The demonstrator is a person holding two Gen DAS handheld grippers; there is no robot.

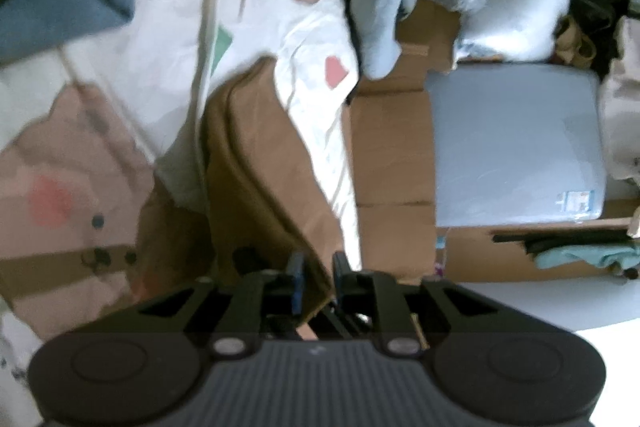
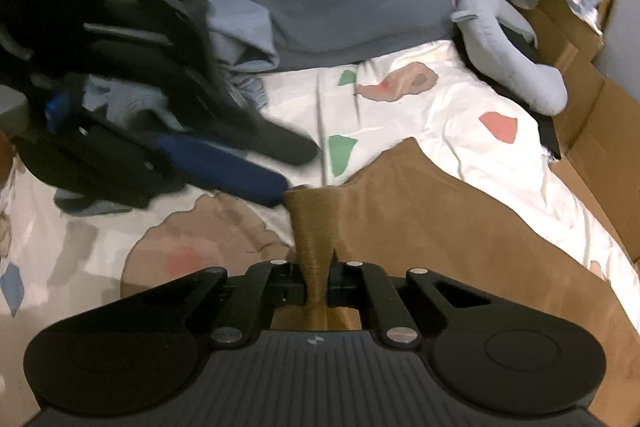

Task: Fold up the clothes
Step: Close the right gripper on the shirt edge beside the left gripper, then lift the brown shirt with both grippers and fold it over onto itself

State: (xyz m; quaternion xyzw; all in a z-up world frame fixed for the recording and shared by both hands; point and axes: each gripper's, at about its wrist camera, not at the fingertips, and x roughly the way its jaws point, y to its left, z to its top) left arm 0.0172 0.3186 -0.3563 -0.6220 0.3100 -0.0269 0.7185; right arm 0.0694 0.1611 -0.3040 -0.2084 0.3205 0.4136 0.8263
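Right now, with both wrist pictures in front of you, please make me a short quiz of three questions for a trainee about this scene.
1. True or false: the right gripper is shut on a bunched part of the brown garment.
2. Multiple choice: what lies beside the bed, next to the patterned bedsheet? A) a wooden chair B) cardboard boxes C) a laundry basket
3. Fill the gap: in the left wrist view, brown cloth runs between the fingers of the left gripper, whose jaws stand ____ .

Key: 1 true; 2 B; 3 apart (open, not pressing the cloth).
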